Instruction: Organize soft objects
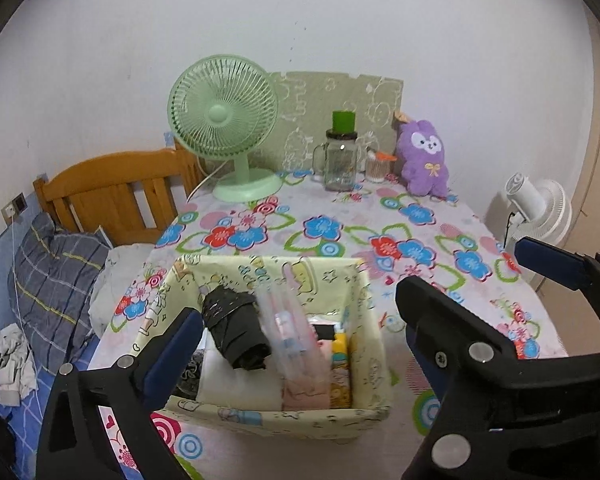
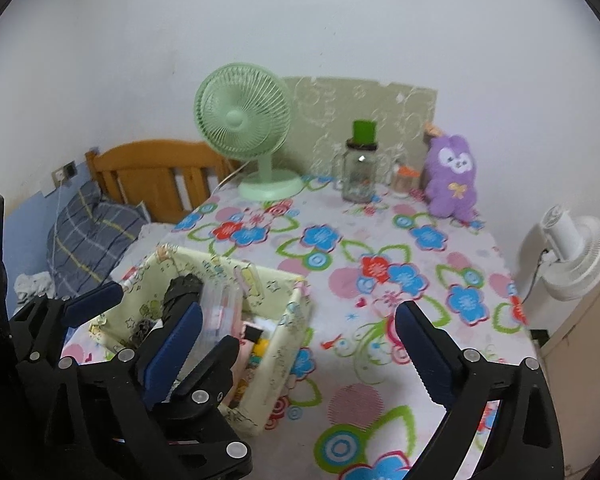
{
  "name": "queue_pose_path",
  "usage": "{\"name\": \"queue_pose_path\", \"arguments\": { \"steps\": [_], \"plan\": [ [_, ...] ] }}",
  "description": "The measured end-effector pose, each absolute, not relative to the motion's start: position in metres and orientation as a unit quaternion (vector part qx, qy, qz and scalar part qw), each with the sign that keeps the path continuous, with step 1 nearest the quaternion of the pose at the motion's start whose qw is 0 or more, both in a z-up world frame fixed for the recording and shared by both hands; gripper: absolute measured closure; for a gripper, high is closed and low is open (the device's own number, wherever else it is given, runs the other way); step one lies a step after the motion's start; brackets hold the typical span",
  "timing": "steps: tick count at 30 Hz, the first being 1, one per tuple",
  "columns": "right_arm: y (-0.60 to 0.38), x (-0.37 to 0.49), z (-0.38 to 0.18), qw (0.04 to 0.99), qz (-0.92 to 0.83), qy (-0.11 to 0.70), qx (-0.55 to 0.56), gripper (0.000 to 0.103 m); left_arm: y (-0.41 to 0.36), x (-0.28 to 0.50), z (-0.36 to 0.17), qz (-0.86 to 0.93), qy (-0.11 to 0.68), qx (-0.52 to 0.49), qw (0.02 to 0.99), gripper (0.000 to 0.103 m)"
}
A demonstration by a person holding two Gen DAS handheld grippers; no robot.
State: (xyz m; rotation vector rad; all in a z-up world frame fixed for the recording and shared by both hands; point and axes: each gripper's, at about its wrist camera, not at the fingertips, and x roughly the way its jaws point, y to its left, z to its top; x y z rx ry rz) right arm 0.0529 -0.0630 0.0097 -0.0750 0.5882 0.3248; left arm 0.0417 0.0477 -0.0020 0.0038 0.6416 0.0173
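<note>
- Landmark: yellow fabric storage box [image 1: 274, 412] at the near edge of the table [image 1: 340, 208], which has a flowered cloth.
- Left gripper [image 1: 300, 320]: jaws spread wide, nothing between the pads. It hangs above the box; left finger [image 1: 172, 356] is over the box's left wall, the right finger is off its right side.
- Right gripper [image 2: 298, 334]: jaws spread wide, empty. It hangs to the right of the box, over bare cloth, with its left finger [image 2: 172, 356] in front of the box's near right part.
- No earlier picture to compare, so only the released state is reported.
- In the right wrist view the left gripper's body sits at the lower left, overlapping the box's near corner.
- Inside the box: dark folded umbrella [image 1: 236, 324] lying tilted on top, towards the left.
- Just right of the umbrella: clear plastic pouch [image 1: 288, 328] with something pink in it, standing on edge.
- Under them: a white folded item [image 1: 236, 386] and a pink folded item [image 1: 304, 398], plus yellow printed packs against the right wall. What they are exactly, cannot tell.
- Purple plush toy [image 1: 422, 156]: well behind the box, at the far right of the table against the wall, upright, not in the box.
- Behind the box at the far edge: green desk fan [image 1: 224, 128], glass jar with green lid [image 1: 340, 156], small cup [image 1: 376, 168] just left of the plush.
- Left of the box, off the table: wooden bed headboard [image 1: 116, 188] and a checked pillow [image 1: 56, 280].
- Right of the box, off the table: white fan [image 1: 540, 212].
</note>
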Motion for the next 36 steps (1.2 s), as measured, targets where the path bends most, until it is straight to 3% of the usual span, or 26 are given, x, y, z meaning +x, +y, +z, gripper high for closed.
{"name": "queue_pose_path", "arguments": {
  "steps": [19,36],
  "plan": [
    [-0.138,-0.008,0.051,0.976,0.083,0.201,-0.005,0.000,-0.008,-0.001,0.038,-0.014,0.267,0.012,0.964,0.000],
    [-0.182,-0.043,0.059,0.984,0.049,0.168,0.027,0.000,-0.024,-0.033,0.055,-0.012,0.233,0.024,0.972,0.000]
  ]
}}
